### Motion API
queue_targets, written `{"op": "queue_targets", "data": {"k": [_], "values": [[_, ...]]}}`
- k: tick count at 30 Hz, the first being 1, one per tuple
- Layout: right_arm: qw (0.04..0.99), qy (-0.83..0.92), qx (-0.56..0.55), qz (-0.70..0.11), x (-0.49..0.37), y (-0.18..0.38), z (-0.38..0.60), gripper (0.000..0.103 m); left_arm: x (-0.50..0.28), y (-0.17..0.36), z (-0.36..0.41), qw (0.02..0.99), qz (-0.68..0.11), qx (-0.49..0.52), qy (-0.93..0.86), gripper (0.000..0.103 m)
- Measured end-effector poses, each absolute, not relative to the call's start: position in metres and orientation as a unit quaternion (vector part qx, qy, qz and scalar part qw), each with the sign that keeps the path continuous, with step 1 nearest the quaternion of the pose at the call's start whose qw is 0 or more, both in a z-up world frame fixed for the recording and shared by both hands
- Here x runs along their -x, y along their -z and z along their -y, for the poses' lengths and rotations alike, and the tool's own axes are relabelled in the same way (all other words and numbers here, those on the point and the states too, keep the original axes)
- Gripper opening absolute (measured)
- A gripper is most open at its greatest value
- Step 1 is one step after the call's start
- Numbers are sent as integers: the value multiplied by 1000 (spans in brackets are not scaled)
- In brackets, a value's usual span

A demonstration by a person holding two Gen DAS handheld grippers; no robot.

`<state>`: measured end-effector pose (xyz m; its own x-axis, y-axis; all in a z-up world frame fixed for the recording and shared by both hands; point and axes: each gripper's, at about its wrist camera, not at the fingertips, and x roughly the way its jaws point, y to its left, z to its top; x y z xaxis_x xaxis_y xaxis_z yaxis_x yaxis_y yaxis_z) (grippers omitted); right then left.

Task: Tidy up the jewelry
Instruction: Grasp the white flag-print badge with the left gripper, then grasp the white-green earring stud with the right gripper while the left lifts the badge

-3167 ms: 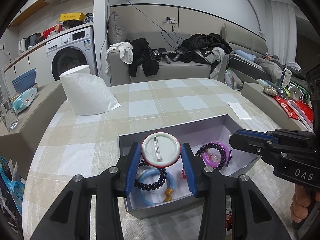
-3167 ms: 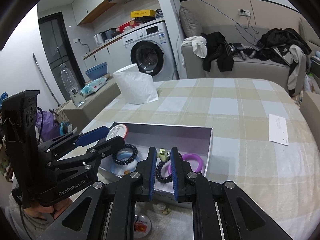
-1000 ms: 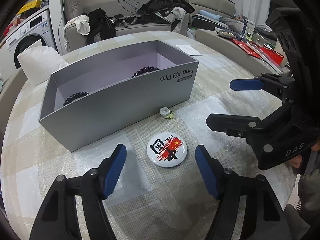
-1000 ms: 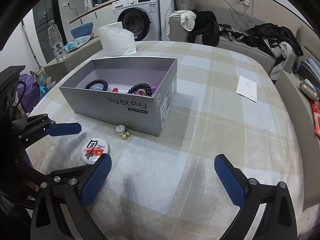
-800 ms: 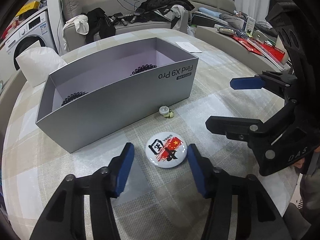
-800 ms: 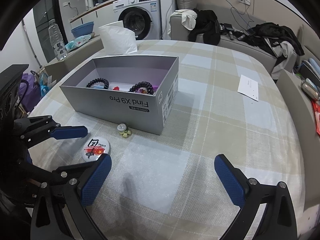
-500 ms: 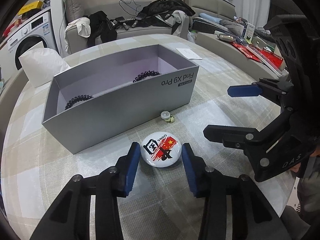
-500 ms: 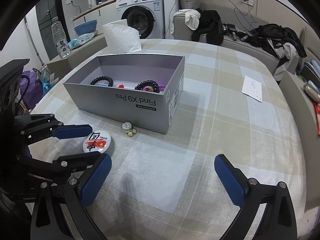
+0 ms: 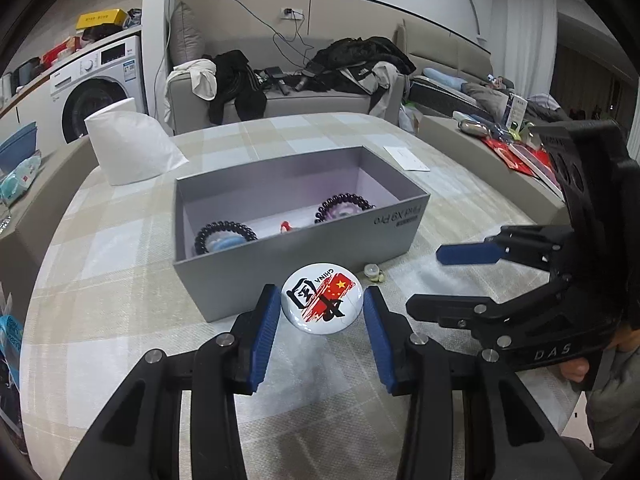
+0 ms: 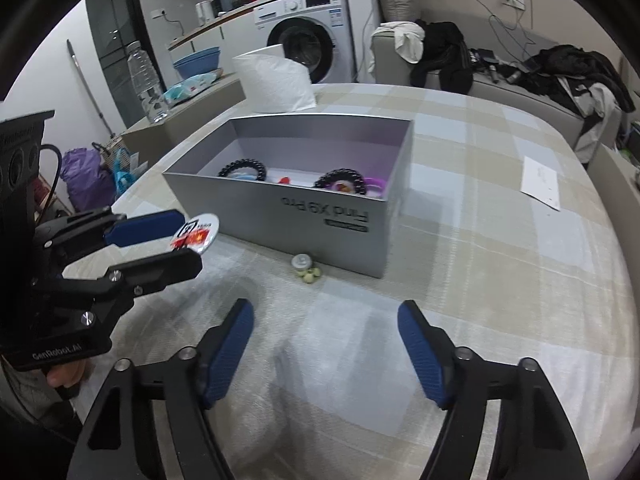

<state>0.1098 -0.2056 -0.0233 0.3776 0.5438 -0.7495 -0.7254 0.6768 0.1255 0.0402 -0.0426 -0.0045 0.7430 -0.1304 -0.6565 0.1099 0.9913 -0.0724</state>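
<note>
My left gripper (image 9: 318, 320) is shut on a round white badge (image 9: 322, 298) with a red flag print and holds it above the table, in front of the grey box (image 9: 304, 256). The badge also shows in the right wrist view (image 10: 195, 233), between the left fingers. The box (image 10: 280, 204) holds black bead bracelets (image 9: 226, 234), a purple ring (image 10: 374, 182) and a small red piece (image 9: 285, 227). A small earring with green beads (image 10: 306, 268) lies on the table at the box's near wall. My right gripper (image 10: 326, 348) is open and empty, low over the table.
A white paper bag (image 9: 128, 146) stands behind the box. A white slip of paper (image 10: 540, 182) lies at the table's far right. A sofa with clothes (image 9: 304, 76) and a washing machine (image 10: 308, 40) are beyond the table.
My left gripper closed on the badge and lifted it off the table toward the box. My right gripper narrowed a little and stays open.
</note>
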Motion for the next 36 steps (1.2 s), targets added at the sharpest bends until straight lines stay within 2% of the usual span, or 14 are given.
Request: {"op": "queue_targets", "data": {"k": [5, 9, 22, 33, 36], "values": [[815, -410, 125, -390, -102, 22, 188, 40, -40, 0, 35, 937, -345, 21, 59, 37], [815, -406, 129, -393, -107, 24, 177, 32, -37, -7, 30, 942, -330, 27, 60, 37], [821, -369, 167, -402, -115, 31, 156, 23, -36, -15, 18, 948, -311, 42, 51, 37], [825, -359, 187, -395, -112, 31, 155, 3, -36, -17, 14, 950, -307, 47, 46, 37], [824, -362, 186, -395, -109, 31, 158, 1, -35, -17, 14, 950, -306, 47, 45, 37]]}}
